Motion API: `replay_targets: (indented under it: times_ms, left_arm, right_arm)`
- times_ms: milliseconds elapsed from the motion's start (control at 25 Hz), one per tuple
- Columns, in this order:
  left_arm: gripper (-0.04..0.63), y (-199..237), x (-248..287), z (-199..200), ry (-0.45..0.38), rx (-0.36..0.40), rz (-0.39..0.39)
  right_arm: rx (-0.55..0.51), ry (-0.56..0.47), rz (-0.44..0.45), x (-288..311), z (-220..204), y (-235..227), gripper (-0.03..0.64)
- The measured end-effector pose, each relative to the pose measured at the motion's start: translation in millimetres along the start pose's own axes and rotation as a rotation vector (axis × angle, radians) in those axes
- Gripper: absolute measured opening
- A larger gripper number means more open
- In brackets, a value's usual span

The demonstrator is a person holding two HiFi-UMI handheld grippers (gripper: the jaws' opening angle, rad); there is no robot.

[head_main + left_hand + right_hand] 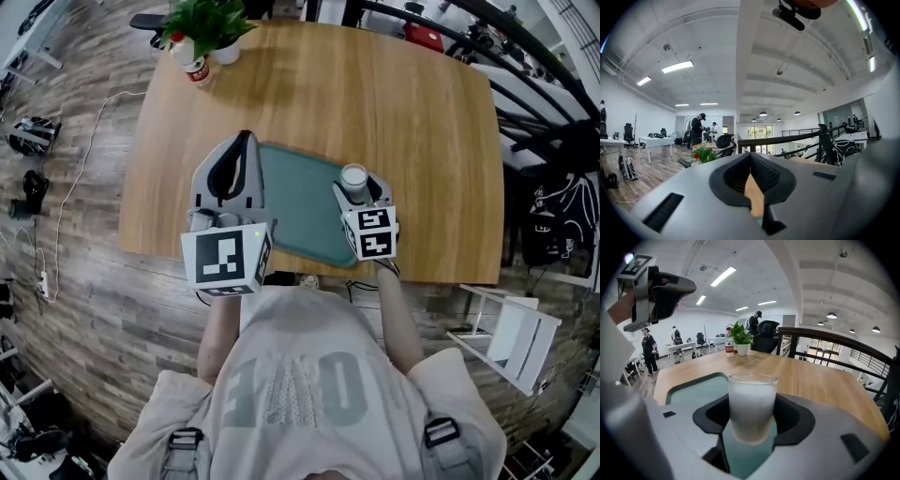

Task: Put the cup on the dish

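- The cup (pixel 752 404) looks like frosted glass: light, stiff, slick and breakable. It is best gripped round the lower wall.
- It's a short, milky-white tumbler, upright and open-topped.
- The right gripper (pixel 753 420) is clamped on its sides over the green dish (pixel 691 389), near the dish's right edge. Whether it touches down, I can't tell.
- The left gripper (pixel 751 187) is closed on nothing.

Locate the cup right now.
Head view: the cup is clamped in the right gripper, over the right end of the green dish near the front edge of the table. Whether it rests on the dish can't be told.
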State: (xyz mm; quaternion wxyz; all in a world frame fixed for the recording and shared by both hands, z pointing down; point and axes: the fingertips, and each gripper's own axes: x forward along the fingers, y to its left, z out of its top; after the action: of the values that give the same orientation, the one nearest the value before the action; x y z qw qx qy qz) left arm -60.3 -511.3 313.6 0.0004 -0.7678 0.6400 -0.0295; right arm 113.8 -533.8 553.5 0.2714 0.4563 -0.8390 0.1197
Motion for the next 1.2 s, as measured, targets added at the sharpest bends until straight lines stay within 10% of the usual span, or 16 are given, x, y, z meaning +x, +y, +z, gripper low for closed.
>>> replay_targets:
  times_ms: [1200]
  left_arm:
    - [0.009,-8.9,18.8,-11.5,0.03,0.019,-0.045]
  right_arm:
    - [0.021,0.086,-0.013,32.3,-43.2,-18.1,0.274]
